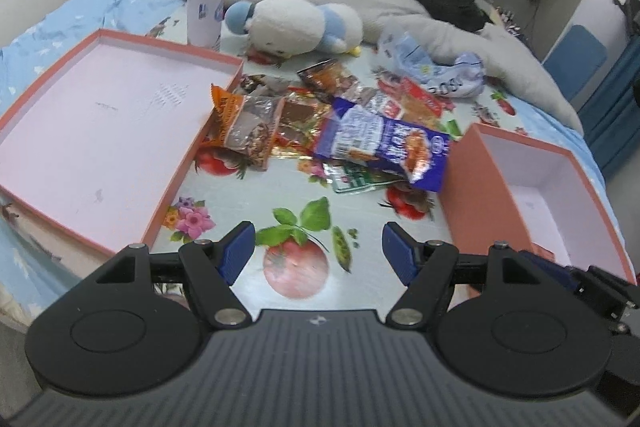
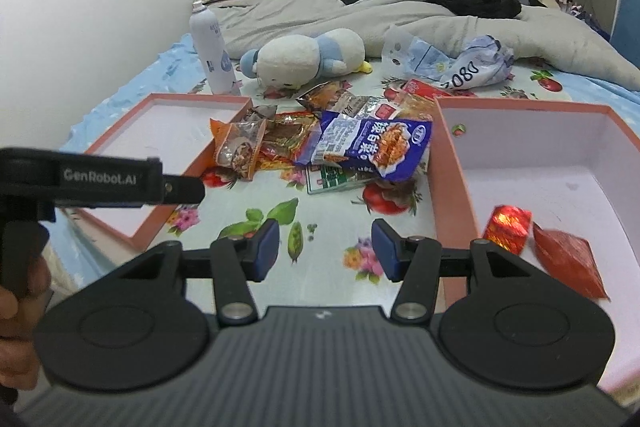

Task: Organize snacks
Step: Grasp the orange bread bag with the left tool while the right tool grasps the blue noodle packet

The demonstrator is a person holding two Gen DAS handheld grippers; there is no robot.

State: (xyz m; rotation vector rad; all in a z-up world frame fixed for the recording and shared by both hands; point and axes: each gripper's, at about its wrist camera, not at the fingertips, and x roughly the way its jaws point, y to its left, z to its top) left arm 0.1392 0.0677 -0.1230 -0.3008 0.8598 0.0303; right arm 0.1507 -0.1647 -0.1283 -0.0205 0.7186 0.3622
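Hovering over the glossy fruit-and-flower printed mat (image 1: 224, 187) on the bed, left gripper (image 1: 318, 253) with blue pads standing wide apart, nothing between them. Hanging just beside it, right gripper (image 2: 325, 250) with blue pads parted a little narrower, also gripping nothing. Lying in a loose heap ahead of both, between the two boxes: the pile of crinkly snack packets (image 1: 320, 119). Topping that heap, a blue-and-white foil snack bag with a red food picture (image 2: 372, 147), tilting toward the deep box and seeming to touch its wall. Leaning over the edge of the shallow pink cardboard lid with white inside (image 1: 100, 131), on the left, an orange-trimmed clear packet of brown nuts (image 1: 248, 131). Sitting on the right, the deep pink cardboard box with white lining (image 2: 452, 163), already holding a shiny red-gold foil sachet (image 2: 507, 228) and a plain red packet (image 2: 568, 259) side by side near its front wall. Standing upright behind the lid, a tall white spray can (image 2: 212, 51). Lying on its side next to the can, a white-and-blue plush toy (image 2: 308, 57). Resting beyond the snacks, a crumpled white-and-blue plastic bag (image 2: 448, 61) against the rumpled grey duvet (image 2: 460, 27).
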